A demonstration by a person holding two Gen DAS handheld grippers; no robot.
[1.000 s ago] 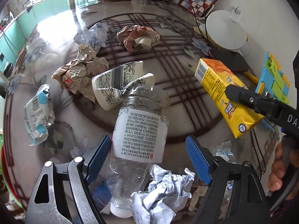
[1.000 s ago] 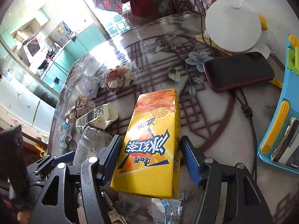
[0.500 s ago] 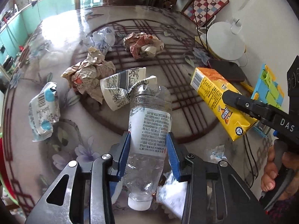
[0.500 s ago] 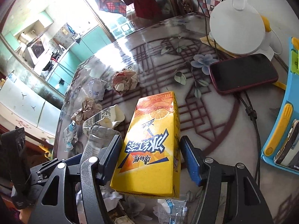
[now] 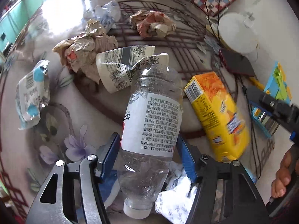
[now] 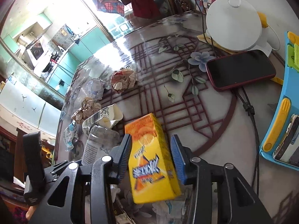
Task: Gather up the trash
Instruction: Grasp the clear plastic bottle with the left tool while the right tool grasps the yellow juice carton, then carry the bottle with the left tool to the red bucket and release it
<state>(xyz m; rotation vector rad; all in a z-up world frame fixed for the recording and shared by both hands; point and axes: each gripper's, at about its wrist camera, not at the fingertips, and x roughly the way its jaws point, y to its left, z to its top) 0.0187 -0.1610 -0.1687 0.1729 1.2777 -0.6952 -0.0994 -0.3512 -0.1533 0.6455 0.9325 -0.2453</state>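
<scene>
My left gripper is shut on a clear plastic bottle with a white label, cap end toward the camera, held above the table. My right gripper is shut on a yellow juice carton, which also shows in the left wrist view. On the table lie a crushed patterned paper cup, brown crumpled paper, a reddish paper ball, a white-blue paper ball, a blue-white wrapper and white crumpled paper under the bottle.
A dark red phone with a cable, a round white lamp base and a blue toy tray sit at the right of the patterned glass table. Green cabinets stand beyond the far edge.
My left gripper closed on the bottle and lifted it. My right gripper closed tighter on the juice carton, and both drew nearer to each other.
</scene>
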